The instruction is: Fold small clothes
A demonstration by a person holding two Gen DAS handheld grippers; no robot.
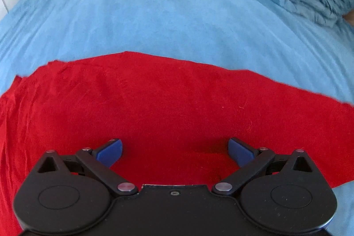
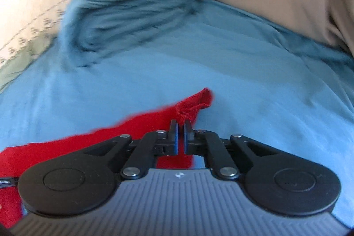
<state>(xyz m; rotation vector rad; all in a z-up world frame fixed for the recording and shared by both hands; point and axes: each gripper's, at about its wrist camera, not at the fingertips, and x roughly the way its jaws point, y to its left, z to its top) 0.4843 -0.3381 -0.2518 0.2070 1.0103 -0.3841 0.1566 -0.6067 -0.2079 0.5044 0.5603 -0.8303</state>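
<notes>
Left wrist: wrinkled red cloth [image 1: 154,103].

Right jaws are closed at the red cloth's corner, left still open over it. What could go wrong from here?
1. The right gripper pinches only the hemmed corner of the red cloth; a thin bite like that may slip when lifted.
2. The left gripper is open with loose wrinkled cloth between its fingers; closing here could bunch several layers or catch the blue bedsheet underneath.
3. With only one side held, pulling may skew the fold.
</notes>
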